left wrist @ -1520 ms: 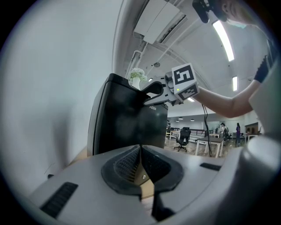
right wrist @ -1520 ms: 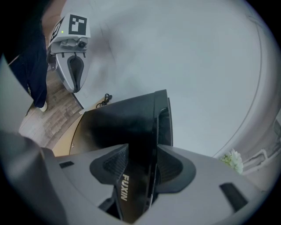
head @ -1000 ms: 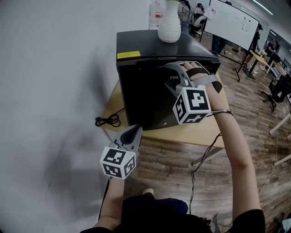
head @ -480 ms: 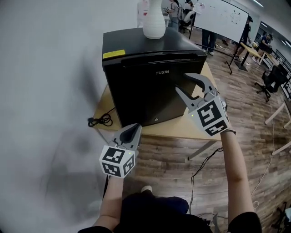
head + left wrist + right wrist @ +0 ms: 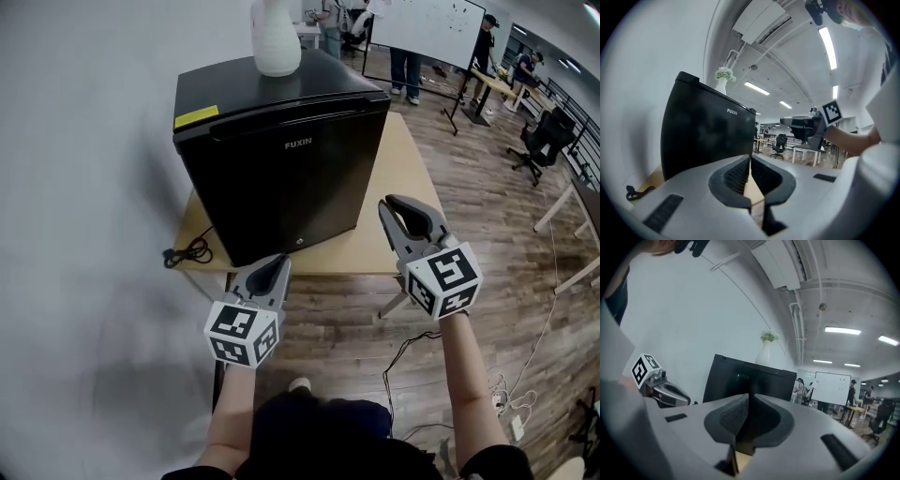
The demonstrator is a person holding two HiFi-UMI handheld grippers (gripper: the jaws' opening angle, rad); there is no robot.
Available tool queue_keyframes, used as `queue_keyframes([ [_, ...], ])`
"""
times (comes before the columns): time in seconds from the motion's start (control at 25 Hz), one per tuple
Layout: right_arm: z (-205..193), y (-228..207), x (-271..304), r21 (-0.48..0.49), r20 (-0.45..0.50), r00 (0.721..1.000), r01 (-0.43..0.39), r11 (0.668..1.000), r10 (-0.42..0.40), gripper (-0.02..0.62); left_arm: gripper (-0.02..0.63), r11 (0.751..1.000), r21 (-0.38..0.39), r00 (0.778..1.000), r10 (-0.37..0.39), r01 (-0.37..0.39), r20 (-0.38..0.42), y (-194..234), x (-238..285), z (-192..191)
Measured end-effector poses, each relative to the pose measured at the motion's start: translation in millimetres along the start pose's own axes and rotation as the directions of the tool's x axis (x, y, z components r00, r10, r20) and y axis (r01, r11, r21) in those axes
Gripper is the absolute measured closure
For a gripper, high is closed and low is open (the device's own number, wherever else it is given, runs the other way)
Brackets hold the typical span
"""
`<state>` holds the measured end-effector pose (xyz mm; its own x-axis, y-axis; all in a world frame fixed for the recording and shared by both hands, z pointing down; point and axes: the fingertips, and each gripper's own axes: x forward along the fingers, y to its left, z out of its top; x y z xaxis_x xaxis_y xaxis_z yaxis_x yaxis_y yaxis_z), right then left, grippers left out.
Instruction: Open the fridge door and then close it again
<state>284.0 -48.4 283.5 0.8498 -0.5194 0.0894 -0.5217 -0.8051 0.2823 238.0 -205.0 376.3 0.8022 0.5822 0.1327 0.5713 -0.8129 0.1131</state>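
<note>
Withdrawing from the shut FUXIN fridge (image 5: 281, 159), the right gripper (image 5: 392, 208) is closing on nothing (left gripper (image 5: 278, 264) jaws together); task seemingly done.

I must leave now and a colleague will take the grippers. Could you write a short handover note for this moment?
Left gripper: shut, empty, short of the fridge.
Right gripper: jaws closing with nothing between them, also clear of the fridge.
Things: the fridge stands on the table, its door shut, a vase on top.
Done: this moment cannot show whether the door was already opened.
Left: if not, open the door, then close it.
</note>
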Motion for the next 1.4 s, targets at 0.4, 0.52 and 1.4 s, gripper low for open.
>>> queue_keyframes([
  [0.4, -63, 19, -57, 0.384, 0.072, 0.981, 0.137, 0.913, -0.178, 0.606, 0.594, 0.999, -0.048, 1.0, -0.022, 0.023, 0.014, -20, 8, -15],
  [0.52, -81, 26, -65, 0.383, 0.047, 0.974, 0.187, 0.905, -0.221, 0.606, 0.594, 0.998, -0.062, 1.0, -0.013, 0.014, 0.015, -19, 5, -21],
  [1.4, -105, 48, -49, 0.445, -0.002, 0.981, 0.174, 0.878, -0.193, 0.606, 0.594, 0.995, -0.09, 0.998, 0.047, -0.045, 0.029, 3, -4, -31],
])
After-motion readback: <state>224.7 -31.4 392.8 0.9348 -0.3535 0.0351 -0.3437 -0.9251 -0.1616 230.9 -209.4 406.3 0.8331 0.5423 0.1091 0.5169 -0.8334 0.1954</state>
